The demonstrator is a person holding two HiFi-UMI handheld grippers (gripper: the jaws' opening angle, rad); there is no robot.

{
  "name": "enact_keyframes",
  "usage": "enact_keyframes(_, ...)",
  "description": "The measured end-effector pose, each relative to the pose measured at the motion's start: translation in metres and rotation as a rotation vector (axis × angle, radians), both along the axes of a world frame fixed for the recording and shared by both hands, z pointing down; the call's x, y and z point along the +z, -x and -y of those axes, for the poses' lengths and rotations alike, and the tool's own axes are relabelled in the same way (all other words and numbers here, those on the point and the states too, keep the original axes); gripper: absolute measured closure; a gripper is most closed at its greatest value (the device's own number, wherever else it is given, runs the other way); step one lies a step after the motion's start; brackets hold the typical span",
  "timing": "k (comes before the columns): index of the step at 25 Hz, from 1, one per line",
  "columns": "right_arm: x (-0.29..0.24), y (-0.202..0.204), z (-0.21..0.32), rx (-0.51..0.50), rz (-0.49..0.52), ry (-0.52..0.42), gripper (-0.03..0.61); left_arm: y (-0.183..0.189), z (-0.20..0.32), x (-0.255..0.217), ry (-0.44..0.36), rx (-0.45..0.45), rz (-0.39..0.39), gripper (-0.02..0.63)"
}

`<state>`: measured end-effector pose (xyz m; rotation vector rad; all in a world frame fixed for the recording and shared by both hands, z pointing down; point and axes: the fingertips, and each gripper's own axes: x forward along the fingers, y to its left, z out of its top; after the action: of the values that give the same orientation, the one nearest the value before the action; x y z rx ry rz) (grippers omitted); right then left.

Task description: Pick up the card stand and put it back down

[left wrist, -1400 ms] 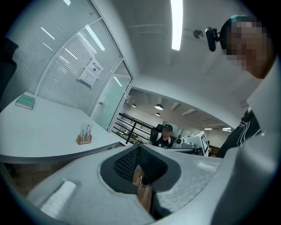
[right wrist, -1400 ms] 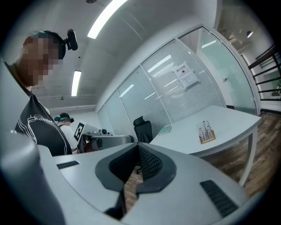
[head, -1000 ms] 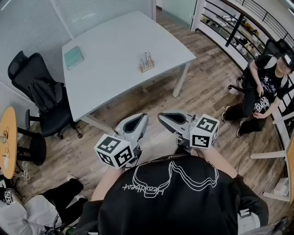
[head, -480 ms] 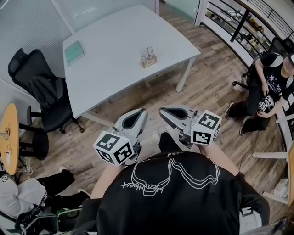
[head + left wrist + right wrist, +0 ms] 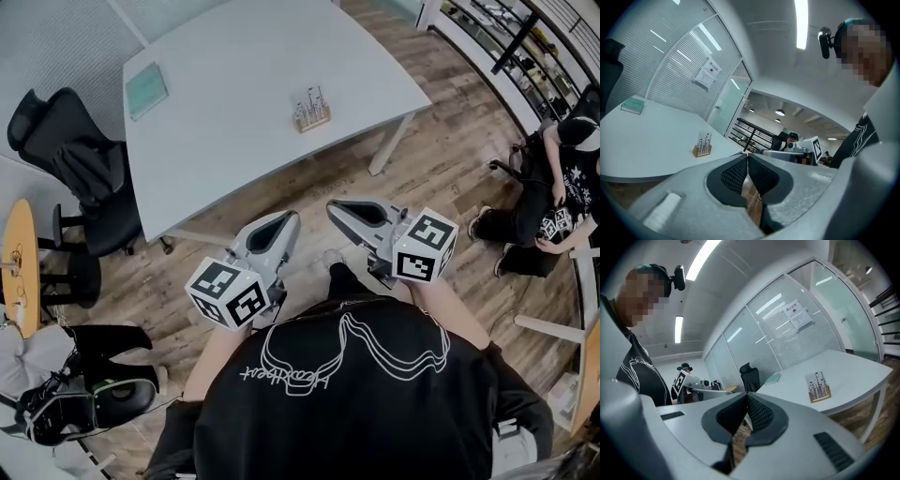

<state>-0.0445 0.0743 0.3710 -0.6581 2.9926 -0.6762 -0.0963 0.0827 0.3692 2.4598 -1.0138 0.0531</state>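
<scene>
The card stand (image 5: 311,111) is a small wooden base with a clear upright card, standing on the white table (image 5: 234,122) toward its right side. It also shows in the left gripper view as the card stand (image 5: 702,146) and in the right gripper view as the card stand (image 5: 818,388). Both grippers are held close to the person's chest, well short of the table. The left gripper (image 5: 284,221) is shut with nothing in it. The right gripper (image 5: 336,208) is shut too, and empty. Their tips point toward the table.
A green notebook (image 5: 148,90) lies at the table's far left corner. A black office chair (image 5: 80,178) stands left of the table, beside a round wooden side table (image 5: 19,267). A seated person (image 5: 562,202) is at the right, another person's legs (image 5: 103,375) at lower left.
The head view has shifted: the table and card stand sit slightly nearer and further right. Both grippers stay shut near the chest. The person at lower left has moved.
</scene>
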Motion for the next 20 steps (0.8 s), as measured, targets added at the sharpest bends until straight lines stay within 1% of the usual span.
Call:
enact_keyframes(6,0.010,-0.017,0.064,-0.016,-0.003,0.004,0.569,-0.013,0.063,0.020,0.029,-0.029,0.019,0.598)
enact_keyframes(12,0.016,-0.036,0.133,-0.019,0.000,0.023,0.569,-0.024,0.125,0.038,0.069,-0.039,0.058,0.597)
enact_keyframes(16,0.022,-0.050,0.167,-0.015,0.022,0.045,0.569,-0.032,0.154,0.048,0.066,-0.051,0.087,0.597)
enact_keyframes(18,0.029,-0.058,0.181,-0.010,0.008,0.052,0.569,-0.033,0.165,0.053,0.063,-0.065,0.100,0.597)
enact_keyframes(20,0.035,-0.062,0.193,-0.017,-0.008,0.066,0.568,-0.034,0.175,0.058,0.068,-0.087,0.097,0.597)
